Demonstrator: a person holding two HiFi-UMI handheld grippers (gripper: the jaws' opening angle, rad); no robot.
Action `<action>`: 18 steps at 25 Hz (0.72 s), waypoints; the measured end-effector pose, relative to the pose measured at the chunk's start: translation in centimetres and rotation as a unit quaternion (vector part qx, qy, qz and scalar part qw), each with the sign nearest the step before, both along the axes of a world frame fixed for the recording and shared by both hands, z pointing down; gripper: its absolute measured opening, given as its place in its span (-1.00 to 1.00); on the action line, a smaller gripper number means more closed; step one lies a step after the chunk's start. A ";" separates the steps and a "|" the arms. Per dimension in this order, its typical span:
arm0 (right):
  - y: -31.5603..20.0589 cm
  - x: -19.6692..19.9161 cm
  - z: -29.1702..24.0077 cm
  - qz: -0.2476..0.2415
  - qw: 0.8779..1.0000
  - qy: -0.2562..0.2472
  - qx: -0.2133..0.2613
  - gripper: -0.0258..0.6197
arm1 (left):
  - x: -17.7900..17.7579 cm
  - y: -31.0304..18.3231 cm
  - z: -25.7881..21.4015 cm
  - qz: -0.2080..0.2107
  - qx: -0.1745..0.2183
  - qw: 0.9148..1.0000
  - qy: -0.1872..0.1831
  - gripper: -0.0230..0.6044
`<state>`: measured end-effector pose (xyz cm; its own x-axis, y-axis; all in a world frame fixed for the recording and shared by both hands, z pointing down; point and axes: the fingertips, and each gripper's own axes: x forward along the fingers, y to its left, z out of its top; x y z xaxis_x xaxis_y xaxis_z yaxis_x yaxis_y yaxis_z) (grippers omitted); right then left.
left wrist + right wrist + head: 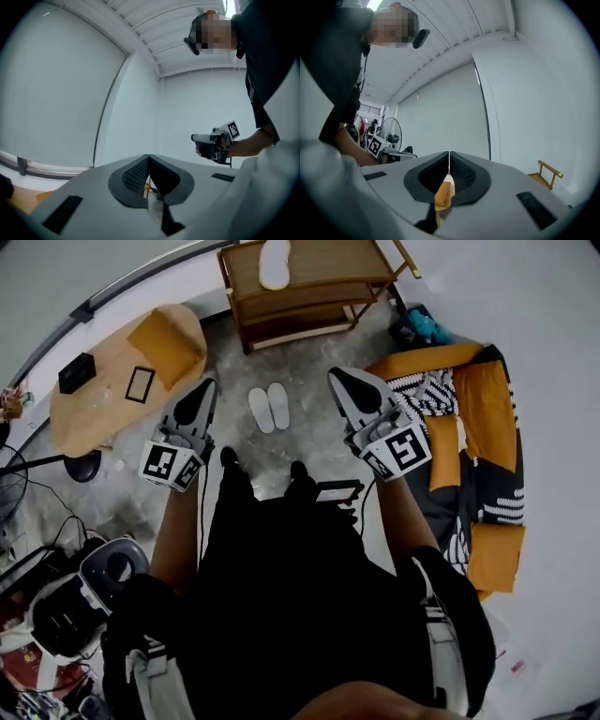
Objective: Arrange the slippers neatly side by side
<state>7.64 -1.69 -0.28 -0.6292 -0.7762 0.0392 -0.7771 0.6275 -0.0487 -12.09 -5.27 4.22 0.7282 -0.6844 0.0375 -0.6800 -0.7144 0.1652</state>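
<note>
Two white slippers (268,407) lie side by side on the grey floor in the head view, toes toward the wooden shelf. My left gripper (199,401) hangs to their left, raised well above the floor, and my right gripper (347,385) hangs to their right. Both are shut with nothing between the jaws. In the left gripper view the left gripper (148,157) points up at a white wall, tips touching. The right gripper (449,153) in its own view likewise has its tips together, aimed at the wall and ceiling.
A wooden shelf (309,287) stands beyond the slippers with a white object (274,262) on top. An oval wooden table (122,371) is at the left, an orange and striped sofa (469,446) at the right. Cables and equipment (66,596) crowd the lower left.
</note>
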 end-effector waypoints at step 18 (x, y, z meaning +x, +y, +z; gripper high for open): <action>8.1 2.4 1.0 -0.033 0.997 -0.055 -0.030 -0.82 | 3.1 12.7 -3.3 -0.081 0.007 0.997 0.001 -0.87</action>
